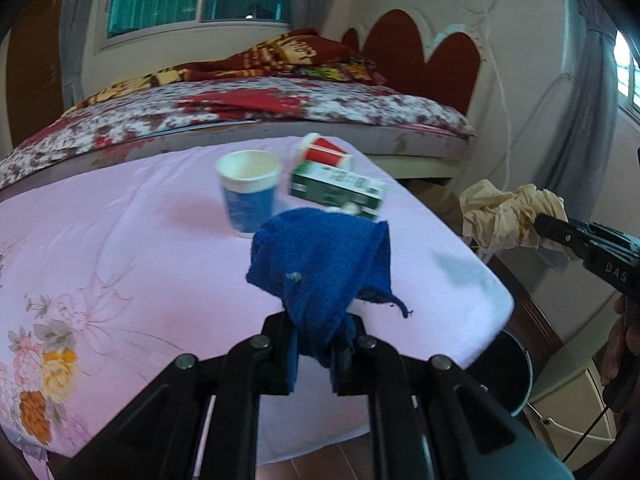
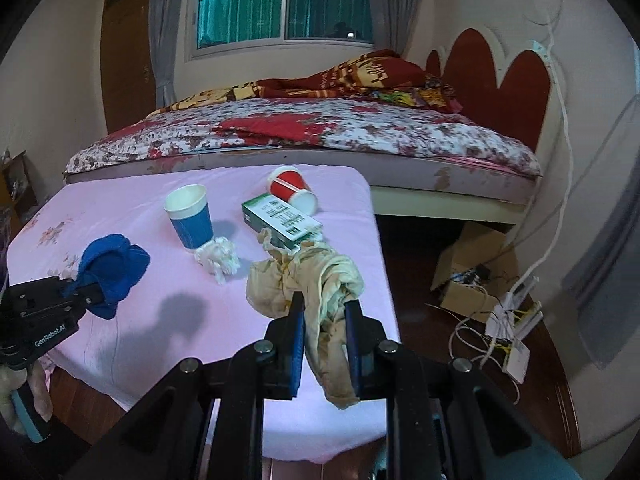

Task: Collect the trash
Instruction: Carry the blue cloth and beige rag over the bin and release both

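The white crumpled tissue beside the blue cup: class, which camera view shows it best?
The right wrist view: the white crumpled tissue lies fully exposed on the pink tablecloth by the blue cup. In the left wrist view, the blue cloth hides nearly all of it.

You are working in a bedroom of a home. Ahead of you stands a bed [image 2: 304,132] with a floral quilt, a rumpled red and yellow blanket [image 2: 360,76] and a red scalloped headboard [image 2: 496,80]. Behind it you see a window [image 2: 280,4] with grey curtains [image 2: 164,28] and a wooden door [image 2: 124,56]. Close to you a pink flowered cloth [image 1: 100,240] covers a table. On the wooden floor to your right lie a cardboard box [image 2: 468,268] and tangled white cables [image 2: 500,320].
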Demonstrator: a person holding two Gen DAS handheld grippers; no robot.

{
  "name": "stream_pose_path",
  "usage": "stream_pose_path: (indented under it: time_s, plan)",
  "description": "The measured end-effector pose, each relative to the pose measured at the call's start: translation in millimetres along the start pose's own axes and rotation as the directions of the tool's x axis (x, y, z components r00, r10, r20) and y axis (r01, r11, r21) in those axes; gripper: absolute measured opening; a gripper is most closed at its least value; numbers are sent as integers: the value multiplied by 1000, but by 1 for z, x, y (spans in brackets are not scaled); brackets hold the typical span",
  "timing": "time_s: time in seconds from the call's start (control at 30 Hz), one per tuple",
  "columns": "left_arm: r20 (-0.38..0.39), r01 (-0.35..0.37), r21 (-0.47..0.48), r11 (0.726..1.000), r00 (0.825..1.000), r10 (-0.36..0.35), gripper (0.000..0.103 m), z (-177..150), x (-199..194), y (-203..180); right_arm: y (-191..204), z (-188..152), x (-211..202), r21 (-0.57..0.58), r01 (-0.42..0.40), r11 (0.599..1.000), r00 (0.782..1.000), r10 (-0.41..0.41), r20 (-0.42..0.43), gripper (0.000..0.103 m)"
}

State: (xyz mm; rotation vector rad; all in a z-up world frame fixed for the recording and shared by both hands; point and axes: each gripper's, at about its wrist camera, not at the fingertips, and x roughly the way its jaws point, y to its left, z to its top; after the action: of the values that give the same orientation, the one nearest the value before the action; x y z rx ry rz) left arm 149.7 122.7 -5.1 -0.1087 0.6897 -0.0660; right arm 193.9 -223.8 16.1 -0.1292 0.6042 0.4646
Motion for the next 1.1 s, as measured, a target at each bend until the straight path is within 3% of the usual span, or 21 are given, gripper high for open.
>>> stream_pose_path:
  time_s: [0.47,1.1]
  plan:
    - [-21,98,101,990,995,-97,12,-15,-4,-89,-60,-46,-51,82,52,995,999,-53,8,20]
    - [-120,249,228,941,967,-226,12,-45,15,-198,-141,-120,-77,187,189,964,981,-176,-88,20]
